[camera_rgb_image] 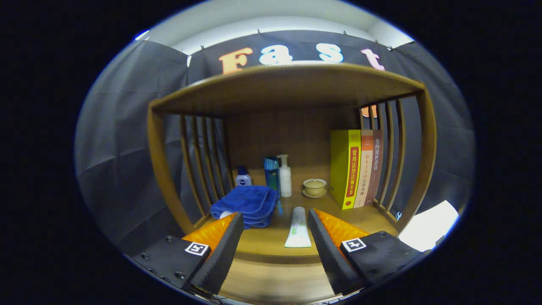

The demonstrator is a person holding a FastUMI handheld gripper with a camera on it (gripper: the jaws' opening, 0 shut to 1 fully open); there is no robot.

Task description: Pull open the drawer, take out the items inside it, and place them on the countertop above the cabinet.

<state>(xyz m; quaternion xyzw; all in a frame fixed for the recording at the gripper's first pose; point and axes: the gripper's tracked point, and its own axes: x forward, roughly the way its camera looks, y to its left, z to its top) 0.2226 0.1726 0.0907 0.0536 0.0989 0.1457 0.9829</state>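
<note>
Wooden slatted shelf unit (292, 91) fills frame centre. Gripper (275, 220) at bottom, fingers spread wide, holding nothing. White tube (298, 227) flat on countertop (271, 241) between fingertips; folded blue towel (247, 203) left; ceramic cup (315, 185), upright books (355, 169) beyond, right.

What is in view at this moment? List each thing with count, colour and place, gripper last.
shelf unit: 1, brown wood, slatted sides
tube: 1, white and green, lying on the countertop between the fingers
towel: 1, blue, folded, left of tube
small bottle: 1, white, blue cap, behind towel
box: 1, teal, upright at back
pump bottle: 1, white, beside box
cup on saucer: 1, cream
books: 3, yellow, orange, brown, upright at right
gripper: 1, open, empty
</note>
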